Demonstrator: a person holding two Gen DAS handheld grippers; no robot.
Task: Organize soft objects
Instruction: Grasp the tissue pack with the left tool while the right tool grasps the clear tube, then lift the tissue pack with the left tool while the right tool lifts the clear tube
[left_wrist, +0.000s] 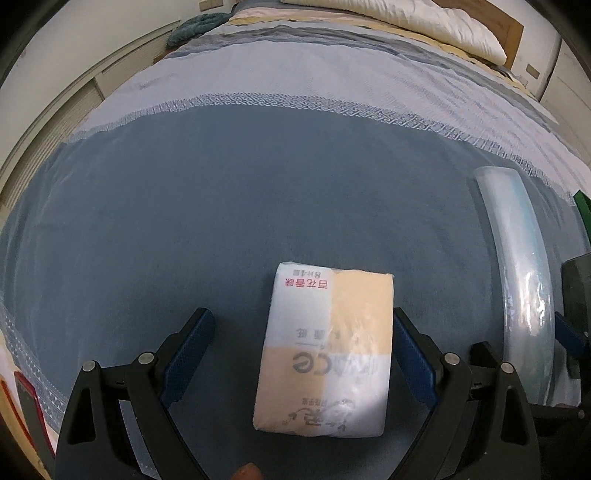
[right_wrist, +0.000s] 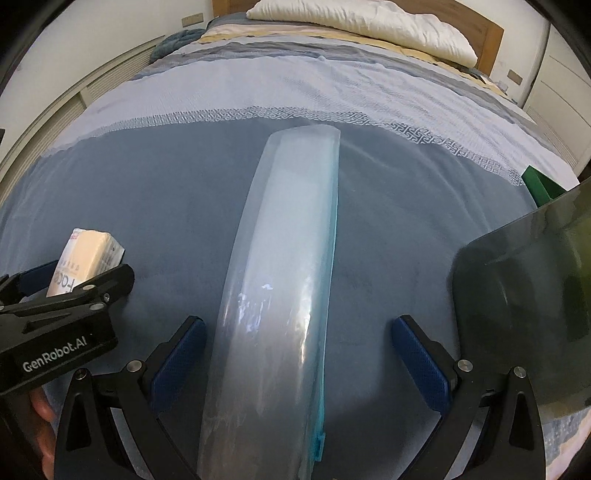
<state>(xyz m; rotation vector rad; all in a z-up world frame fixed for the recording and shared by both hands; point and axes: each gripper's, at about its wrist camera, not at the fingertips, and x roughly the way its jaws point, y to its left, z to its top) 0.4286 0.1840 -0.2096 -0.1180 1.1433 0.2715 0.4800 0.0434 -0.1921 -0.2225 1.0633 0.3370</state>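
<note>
My left gripper (left_wrist: 301, 332) wide around 1 tissue pack (left_wrist: 325, 354), my right gripper (right_wrist: 299, 341) wide astride 1 clear zip bag (right_wrist: 284, 280), blue bedspread (left_wrist: 184, 203).

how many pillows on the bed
1. A white pillow lies at the far head of the bed, against the wooden headboard. Others may sit beyond the frame edges.

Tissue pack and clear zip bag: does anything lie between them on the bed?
No. In the left wrist view only bare blue blanket separates the tissue pack from the zip bag, apart from the left gripper's own right finger beside the pack.
</note>
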